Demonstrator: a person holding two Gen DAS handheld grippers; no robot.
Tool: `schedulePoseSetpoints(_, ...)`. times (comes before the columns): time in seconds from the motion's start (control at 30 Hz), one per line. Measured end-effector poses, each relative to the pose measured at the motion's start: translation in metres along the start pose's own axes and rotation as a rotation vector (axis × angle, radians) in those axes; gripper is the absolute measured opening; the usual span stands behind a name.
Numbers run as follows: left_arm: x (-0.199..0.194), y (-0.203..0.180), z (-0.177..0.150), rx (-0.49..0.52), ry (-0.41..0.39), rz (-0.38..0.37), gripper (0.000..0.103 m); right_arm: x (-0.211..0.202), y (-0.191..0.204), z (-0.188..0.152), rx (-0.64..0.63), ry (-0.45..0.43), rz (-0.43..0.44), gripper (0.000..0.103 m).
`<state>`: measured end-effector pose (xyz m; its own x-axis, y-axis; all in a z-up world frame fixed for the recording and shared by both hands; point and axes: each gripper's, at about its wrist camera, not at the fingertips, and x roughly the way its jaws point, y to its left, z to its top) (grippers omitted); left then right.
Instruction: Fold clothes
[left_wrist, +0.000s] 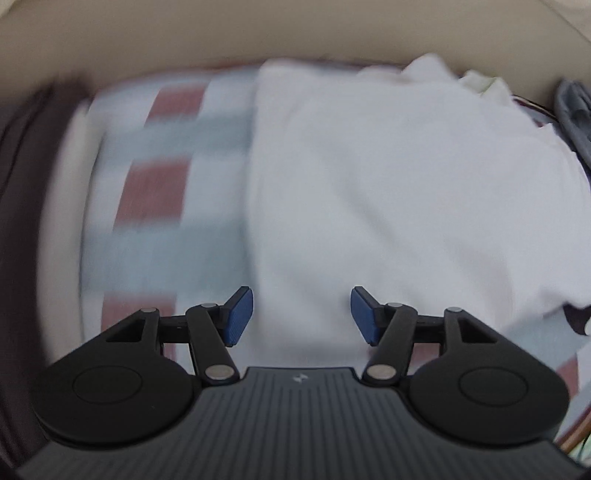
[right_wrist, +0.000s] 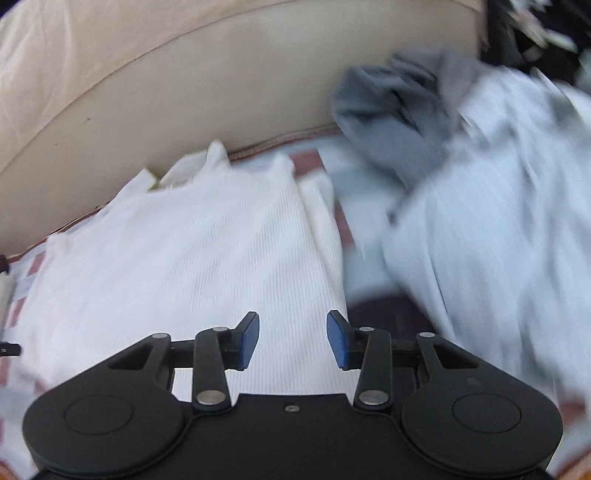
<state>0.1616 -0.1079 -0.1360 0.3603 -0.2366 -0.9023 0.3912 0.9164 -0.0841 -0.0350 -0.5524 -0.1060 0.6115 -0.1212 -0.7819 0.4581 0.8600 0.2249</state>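
The left gripper (left_wrist: 301, 316) hangs over the near part of a white ribbed garment (left_wrist: 388, 192), its 2 blue pads spread apart with nothing between them. The garment's left edge runs straight from 12 o'clock down toward 6 o'clock, and at 9 o'clock of it lies open checked bedding (left_wrist: 155, 177) – pale blue, white and brick-red squares, blurred.

In the right wrist view the right gripper (right_wrist: 293, 340) also stands with its jaws parted and empty, above the white ribbed garment (right_wrist: 184, 258) near its right edge. That fine-ribbed knit lies flat, with small uneven points along its far edge at 12 o'clock, just beside a smooth beige padded headboard (right_wrist: 221, 85). At 3 o'clock a narrow strip of the checked bedding (right_wrist: 345, 229) separates it from a crumpled heap – a grey garment (right_wrist: 391, 110) and pale blue-grey cloth (right_wrist: 498, 229), both blurred.
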Motion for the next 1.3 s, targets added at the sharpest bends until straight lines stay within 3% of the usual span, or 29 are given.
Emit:
schedulePoseSetpoints(0.17, -0.007, 0.022, -0.035, -0.182, 0.032, -0.051, 0.058, -0.011, -0.019, -0.039, 0.17, 0.044, -0.031, 0.052)
schedulePoseSetpoints(0.23, -0.004, 0.032, -0.048, -0.304, 0.031, -0.172, 0.058, -0.009, -0.022, -0.046, 0.279, 0.057, 0.026, 0.052)
schedulePoseSetpoints(0.33, 0.003, 0.052, -0.066, -0.512, -0.01, -0.473, 0.058, 0.0, -0.029, -0.059, 0.435, 0.063, 0.185, 0.052)
schedulePoseSetpoints(0.43, 0.01, 0.051, -0.07, -0.564, -0.03, -0.515, 0.058, 0.01, -0.033, -0.066, 0.526, 0.046, 0.215, 0.052)
schedulePoseSetpoints(0.5, 0.011, 0.04, -0.065, -0.509, -0.047, -0.453, 0.058, 0.017, -0.035, -0.068, 0.561, 0.035, 0.212, 0.052)
schedulePoseSetpoints(0.63, 0.01, 0.024, -0.056, -0.431, -0.098, -0.339, 0.058, 0.027, -0.036, -0.066, 0.594, 0.032, 0.118, 0.052)
schedulePoseSetpoints(0.7, 0.007, 0.019, -0.051, -0.393, -0.12, -0.286, 0.058, 0.033, -0.036, -0.065, 0.609, 0.028, 0.076, 0.058)
schedulePoseSetpoints(0.8, 0.003, 0.021, -0.054, -0.402, -0.127, -0.258, 0.058, 0.048, -0.041, -0.063, 0.642, -0.051, 0.151, 0.061)
schedulePoseSetpoints(0.83, 0.002, 0.023, -0.056, -0.412, -0.127, -0.255, 0.058, 0.053, -0.046, -0.064, 0.669, -0.088, 0.191, 0.058)
schedulePoseSetpoints(0.87, 0.001, 0.027, -0.058, -0.435, -0.126, -0.261, 0.058, 0.059, -0.051, -0.065, 0.696, -0.119, 0.232, 0.014)
schedulePoseSetpoints(0.9, 0.001, 0.029, -0.057, -0.453, -0.123, -0.268, 0.058, 0.064, -0.057, -0.068, 0.727, -0.112, 0.273, 0.006)
schedulePoseSetpoints(0.97, 0.002, 0.033, -0.057, -0.487, -0.117, -0.282, 0.058, 0.061, -0.063, -0.073, 0.767, -0.164, 0.281, 0.006)
schedulePoseSetpoints(1.1, 0.006, 0.035, -0.056, -0.528, -0.121, -0.295, 0.06, 0.03, -0.043, -0.054, 0.598, -0.272, 0.222, 0.005)
schedulePoseSetpoints(1.13, 0.008, 0.036, -0.053, -0.528, -0.126, -0.289, 0.062, 0.028, -0.036, -0.05, 0.548, -0.276, 0.198, 0.005)
schedulePoseSetpoints(1.3, 0.012, 0.037, -0.033, -0.579, -0.135, -0.239, 0.064, 0.036, -0.038, -0.048, 0.555, -0.237, 0.176, 0.005)
